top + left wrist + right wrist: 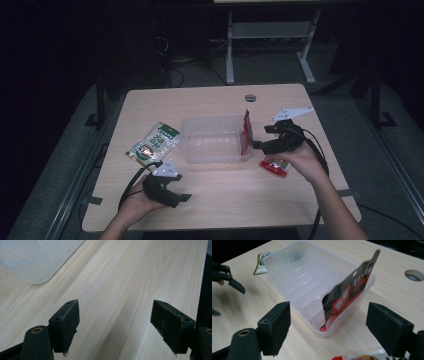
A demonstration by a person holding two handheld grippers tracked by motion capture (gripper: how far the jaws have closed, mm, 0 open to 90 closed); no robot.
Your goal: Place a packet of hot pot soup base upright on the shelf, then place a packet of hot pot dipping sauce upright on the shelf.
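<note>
Both tongs (113, 327) (328, 330) gape, empty.

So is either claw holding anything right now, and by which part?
Nothing is held. The right claw stands open behind the red packet in the clear tub; the left claw is open over bare table.

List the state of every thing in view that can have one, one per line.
Clear bin: upright, lidless.
Red packet: standing on edge inside the bin, leaning on its end wall.
Green packet: flat on the table, left of the bin.
Small red packet: flat on the table.
Left tool: open, holding nothing.
Right tool: open, holding nothing.
</note>
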